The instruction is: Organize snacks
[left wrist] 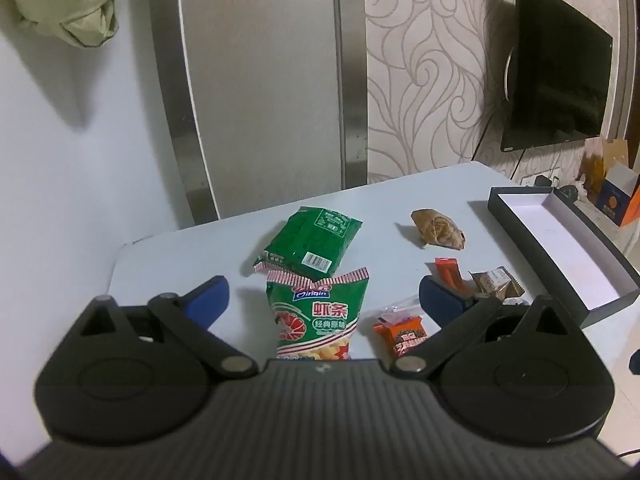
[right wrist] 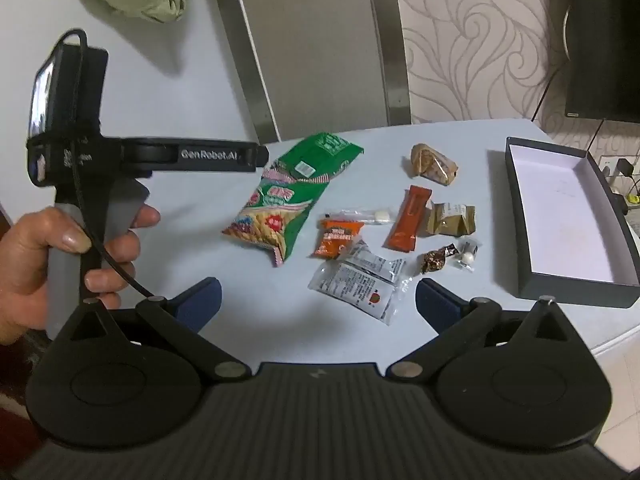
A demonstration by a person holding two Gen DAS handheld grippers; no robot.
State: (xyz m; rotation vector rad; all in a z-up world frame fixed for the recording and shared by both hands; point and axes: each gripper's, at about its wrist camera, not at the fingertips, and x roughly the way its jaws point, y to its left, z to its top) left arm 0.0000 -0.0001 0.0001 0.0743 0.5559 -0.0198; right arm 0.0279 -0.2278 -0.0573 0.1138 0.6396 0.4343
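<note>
Two green snack bags lie mid-table: a shrimp-stick bag and a plain green bag behind it. Small snacks lie to the right: an orange packet, a red stick, a gold packet, a brown wrapped pastry, white sachets. An empty dark box stands at the right. My left gripper is open, low over the shrimp-stick bag. My right gripper is open and empty above the table's near side.
The left gripper's body and the hand holding it fill the left of the right wrist view. The white table ends at a wall behind. A dark TV hangs at the right. Green cloth hangs top left.
</note>
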